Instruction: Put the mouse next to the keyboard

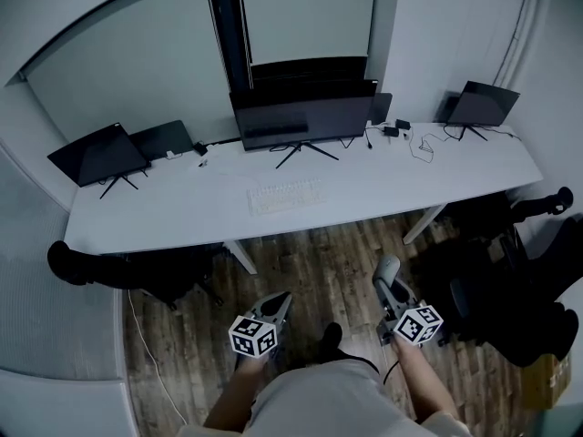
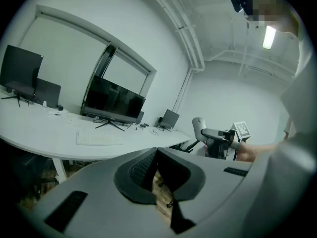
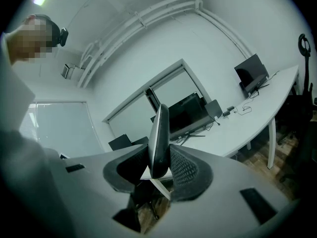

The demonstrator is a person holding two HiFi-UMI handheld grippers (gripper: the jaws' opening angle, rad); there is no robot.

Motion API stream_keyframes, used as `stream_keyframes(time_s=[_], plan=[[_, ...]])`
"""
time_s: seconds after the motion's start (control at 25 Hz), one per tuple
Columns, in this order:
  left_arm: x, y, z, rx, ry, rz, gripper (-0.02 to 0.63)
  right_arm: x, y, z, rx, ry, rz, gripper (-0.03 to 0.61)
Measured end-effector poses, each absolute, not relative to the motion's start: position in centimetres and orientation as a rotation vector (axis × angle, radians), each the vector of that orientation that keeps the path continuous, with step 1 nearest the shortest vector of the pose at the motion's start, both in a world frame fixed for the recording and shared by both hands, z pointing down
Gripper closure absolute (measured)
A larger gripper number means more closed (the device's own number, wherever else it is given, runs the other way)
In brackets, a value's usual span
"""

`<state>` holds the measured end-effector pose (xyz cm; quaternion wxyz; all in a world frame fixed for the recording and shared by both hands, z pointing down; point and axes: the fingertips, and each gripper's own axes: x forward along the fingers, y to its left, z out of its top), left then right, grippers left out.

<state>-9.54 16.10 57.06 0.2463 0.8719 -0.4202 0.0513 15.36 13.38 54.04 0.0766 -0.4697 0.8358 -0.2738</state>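
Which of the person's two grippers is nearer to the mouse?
Right. The right gripper has the mouse clamped between its fingers; the left gripper, shut and empty, hangs off to the mouse's left, not touching it.

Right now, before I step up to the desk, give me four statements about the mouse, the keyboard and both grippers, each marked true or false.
1. The right gripper grips the mouse. True.
2. The mouse lies on the desk. False: it is held above the floor, short of the desk.
3. The left gripper has its fingers together, empty. True.
4. The keyboard sits at the desk's right end. False: it lies in front of the middle monitor.
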Motion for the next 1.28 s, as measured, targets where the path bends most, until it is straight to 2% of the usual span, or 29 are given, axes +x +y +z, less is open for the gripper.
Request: stream_keyframes(time_s=[0.52, 1.28], plan=[[-6.1, 8.0, 57.6, 2.329, -1.229, 0.162, 0.596, 17.9, 3.5, 54.9, -1.310, 2.557, -0.844, 0.436], [-1.3, 1.9, 58.5, 2.292, -1.258, 0.175, 0.595, 21.5, -2.7, 57.1, -1.278, 2.622, -0.898, 0.436]])
